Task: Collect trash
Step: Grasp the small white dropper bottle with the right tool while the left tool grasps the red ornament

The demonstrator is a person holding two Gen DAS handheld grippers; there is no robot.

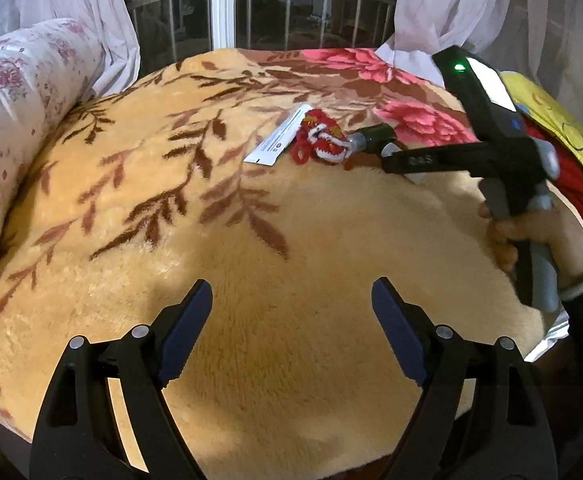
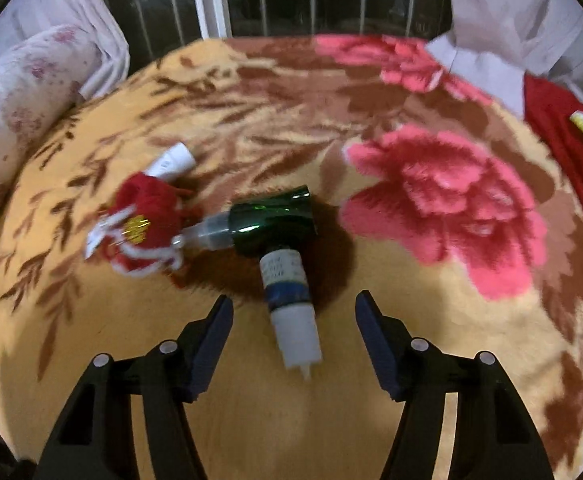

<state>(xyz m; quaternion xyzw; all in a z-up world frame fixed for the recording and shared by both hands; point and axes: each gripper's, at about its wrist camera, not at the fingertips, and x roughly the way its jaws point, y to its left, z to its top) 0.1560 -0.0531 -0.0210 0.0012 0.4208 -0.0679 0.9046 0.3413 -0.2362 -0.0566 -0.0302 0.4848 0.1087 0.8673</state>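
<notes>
On the flowered blanket [image 1: 291, 240] lie a white flat packet [image 1: 277, 136], a red and white knitted ornament [image 1: 323, 140] and a dark green bottle [image 1: 371, 138]. In the right wrist view the green bottle [image 2: 271, 220] lies beside the ornament [image 2: 143, 228], with a white tube [image 2: 291, 312] with a blue band lying in front of it and the white packet [image 2: 173, 162] behind. My right gripper [image 2: 293, 304] is open, its fingers either side of the white tube, just above it. My left gripper [image 1: 291, 296] is open and empty over bare blanket, well short of the items.
A floral pillow [image 1: 15, 120] lies at the left edge of the bed. White curtains [image 1: 451, 8] and a barred window [image 1: 251, 4] stand behind. Red cloth [image 2: 563, 140] and a yellow item [image 1: 563, 132] lie at the right edge. The hand holding the right gripper [image 1: 531, 236] is at the right.
</notes>
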